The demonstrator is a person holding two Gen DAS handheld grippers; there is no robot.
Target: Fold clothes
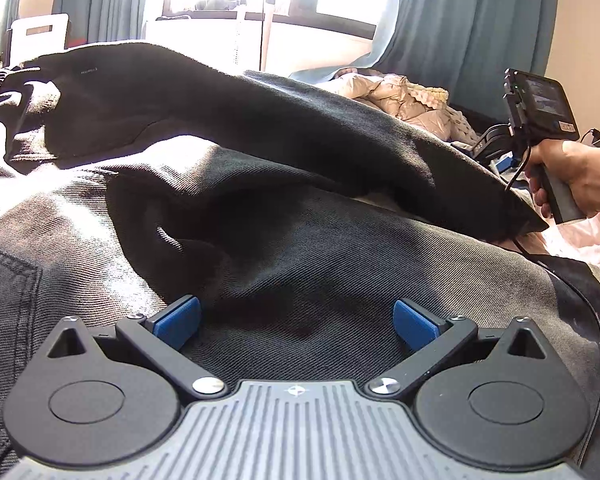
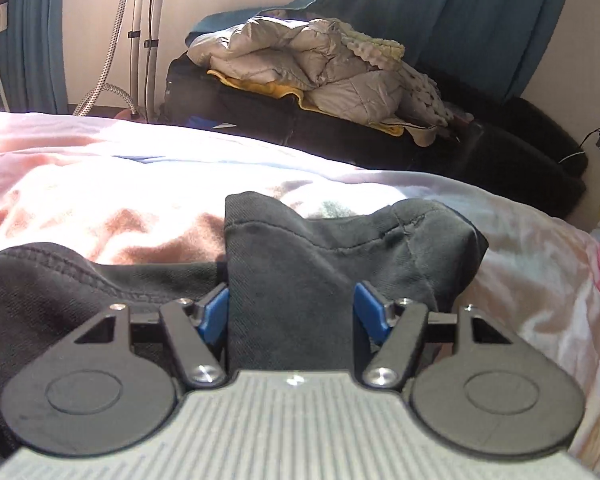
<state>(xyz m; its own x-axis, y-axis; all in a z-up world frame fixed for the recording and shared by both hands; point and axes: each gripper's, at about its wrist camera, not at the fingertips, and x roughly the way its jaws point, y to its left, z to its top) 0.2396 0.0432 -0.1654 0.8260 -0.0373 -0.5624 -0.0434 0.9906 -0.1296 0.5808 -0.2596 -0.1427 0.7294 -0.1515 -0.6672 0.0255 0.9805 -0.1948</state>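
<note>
Left wrist view: the left tongs (image 1: 296, 322) point forward and somewhat down over a dark grey, twill-woven denim garment (image 1: 340, 264) that fills the near and middle ground. Their blue pads are spread wide, with only flat cloth beneath them and nothing between them. A fold of the garment is lifted in a long ridge from far left down to a point at the right. There, at the right edge, a person's hand (image 1: 580, 176) grips the handle of the other tool, which carries a small screen on top. Its fingertips are hidden behind the cloth. Teal curtains (image 1: 460, 12) and a bright window stand at the far side.

Right wrist view: the right tongs (image 2: 291, 316) point forward and down, with a bunched hem of the dark grey garment (image 2: 300, 280) standing upright between the blue pads. The left pad lies against the cloth; whether the right pad presses on it cannot be told, so the grip is uncertain. More of the garment lies to the near left. Beneath it is a pale pink and white bedsheet (image 2: 100, 184). Beyond the bed, a black suitcase-like case (image 2: 300, 120) carries a crumpled beige quilted jacket (image 2: 320, 64) on top of a yellow cloth.
</note>
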